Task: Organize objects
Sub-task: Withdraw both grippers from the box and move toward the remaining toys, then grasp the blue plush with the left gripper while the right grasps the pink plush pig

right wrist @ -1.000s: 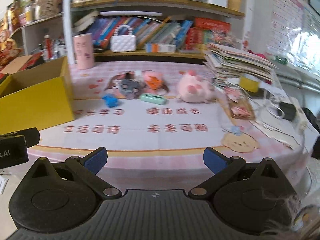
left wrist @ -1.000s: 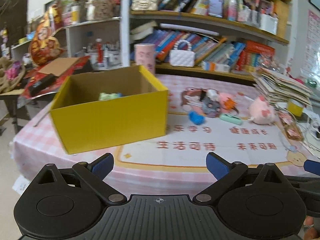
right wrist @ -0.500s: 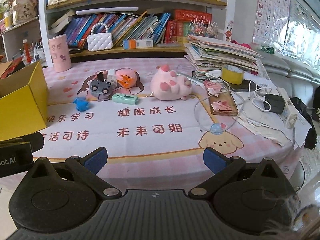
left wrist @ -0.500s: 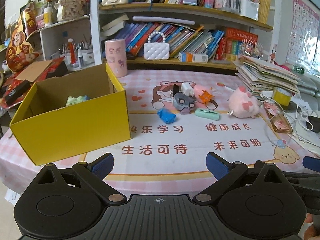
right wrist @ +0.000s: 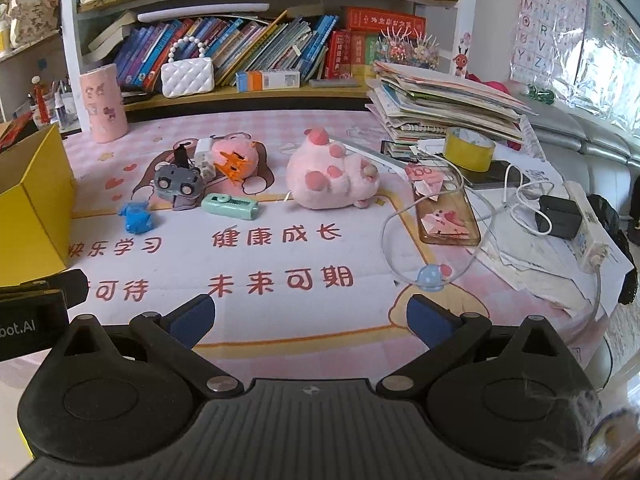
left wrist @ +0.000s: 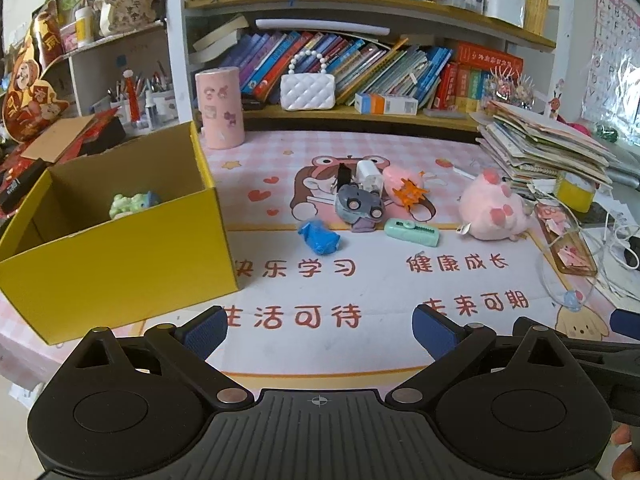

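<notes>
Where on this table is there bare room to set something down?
Free: the printed mat between the toy cluster and the near edge, right of the yellow box. Crowded: around the grey toy car and pink plush, and the right side under the paper stack and cables.

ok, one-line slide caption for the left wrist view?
Open left hand-held gripper faces a yellow box and scattered toys on the pink table mat.

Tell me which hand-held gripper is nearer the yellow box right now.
Left. The left hand-held gripper hovers open just off the yellow box's front corner; the right hand-held gripper, also open, sits further right with the box at its view's far left edge.
</notes>
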`<state>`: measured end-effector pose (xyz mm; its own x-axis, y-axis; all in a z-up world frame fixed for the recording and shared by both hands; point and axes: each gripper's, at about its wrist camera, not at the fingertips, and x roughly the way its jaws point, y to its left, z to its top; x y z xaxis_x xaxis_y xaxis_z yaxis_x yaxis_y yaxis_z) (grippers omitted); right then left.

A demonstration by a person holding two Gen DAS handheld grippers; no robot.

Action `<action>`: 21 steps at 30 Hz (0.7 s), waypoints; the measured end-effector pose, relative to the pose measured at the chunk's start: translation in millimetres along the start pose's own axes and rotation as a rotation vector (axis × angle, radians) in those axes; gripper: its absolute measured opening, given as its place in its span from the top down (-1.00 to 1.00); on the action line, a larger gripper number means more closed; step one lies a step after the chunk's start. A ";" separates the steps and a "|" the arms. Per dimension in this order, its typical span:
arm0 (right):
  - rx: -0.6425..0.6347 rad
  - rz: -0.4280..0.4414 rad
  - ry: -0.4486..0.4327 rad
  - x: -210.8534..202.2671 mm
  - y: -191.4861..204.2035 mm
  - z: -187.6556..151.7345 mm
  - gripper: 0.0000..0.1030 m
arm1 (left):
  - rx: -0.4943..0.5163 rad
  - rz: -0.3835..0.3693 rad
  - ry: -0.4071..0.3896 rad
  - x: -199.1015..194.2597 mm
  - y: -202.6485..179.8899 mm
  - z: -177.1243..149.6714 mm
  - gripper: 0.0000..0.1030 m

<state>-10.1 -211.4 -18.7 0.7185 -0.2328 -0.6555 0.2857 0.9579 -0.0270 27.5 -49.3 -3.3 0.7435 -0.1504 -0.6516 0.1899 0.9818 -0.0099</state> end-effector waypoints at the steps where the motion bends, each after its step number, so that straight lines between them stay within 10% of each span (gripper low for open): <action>1: -0.002 0.001 0.004 3.3 -1.3 2.0 -1.00 | -0.002 0.001 0.005 2.9 -2.2 1.5 -0.95; 21: -0.082 0.078 0.051 83.4 -26.8 53.1 -1.00 | -0.062 0.076 0.071 64.1 -35.4 35.8 -0.90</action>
<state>75.8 -265.5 -32.5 0.7030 -0.1498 -0.6952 0.1757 0.9838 -0.0343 91.4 -97.8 -17.6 0.7064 -0.0688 -0.7045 0.0928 0.9957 -0.0042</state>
